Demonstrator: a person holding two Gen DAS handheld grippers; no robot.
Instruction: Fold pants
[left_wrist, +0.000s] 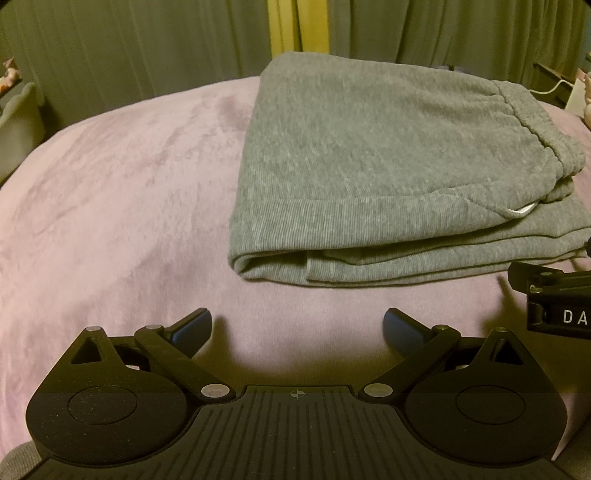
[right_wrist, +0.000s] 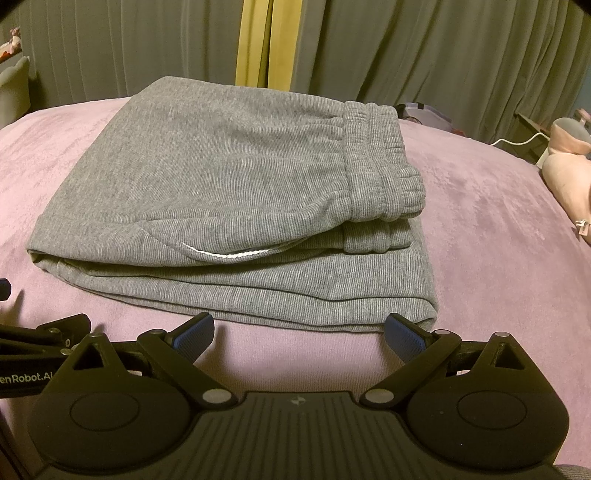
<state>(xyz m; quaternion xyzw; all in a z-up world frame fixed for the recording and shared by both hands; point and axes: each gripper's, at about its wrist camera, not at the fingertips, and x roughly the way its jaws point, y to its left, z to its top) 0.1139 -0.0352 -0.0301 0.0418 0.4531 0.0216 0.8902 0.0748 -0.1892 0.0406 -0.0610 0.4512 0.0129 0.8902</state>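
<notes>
Left gripper (left_wrist: 297, 328): fingers spread wide, nothing between, blue pads (left_wrist: 192, 330) facing inward. Hovering low over pink blanket (left_wrist: 122, 206). Pants (left_wrist: 369, 158) ahead and to the right, apart from the tips, bare blanket between.

Pants grey, folded into a thick stacked bundle, lying flat on the blanket. Waistband (left_wrist: 535, 144) at the bundle's right end, gathered elastic. White drawstring (left_wrist: 522, 211) peeking out below the waistband. Rounded fold edge at near left corner, several layers showing along the near side.

Right gripper (right_wrist: 300, 332): likewise spread wide, holding nothing. Pants (right_wrist: 221, 177) directly ahead, near edge just beyond the tips; right pad (right_wrist: 404, 338) overlapping the near right corner in view, contact not clear.

Right view only: waistband (right_wrist: 376, 162) seen in full with a second band layer tucked beneath; drawstring (right_wrist: 225, 254) as a longer white loop at a pocket-like opening; pink plush toy (right_wrist: 569, 173) far right on the blanket; white cable (right_wrist: 517, 140) behind it.

Left view only: broad bare blanket left of the pants; part of the right gripper (left_wrist: 554, 299) at the right edge, lettered, state not readable there.

Right view, left edge: part of the left gripper (right_wrist: 44, 332), close beside.

Grey curtains (right_wrist: 406, 48) with a yellow strip (right_wrist: 255, 44) behind, in both views.
</notes>
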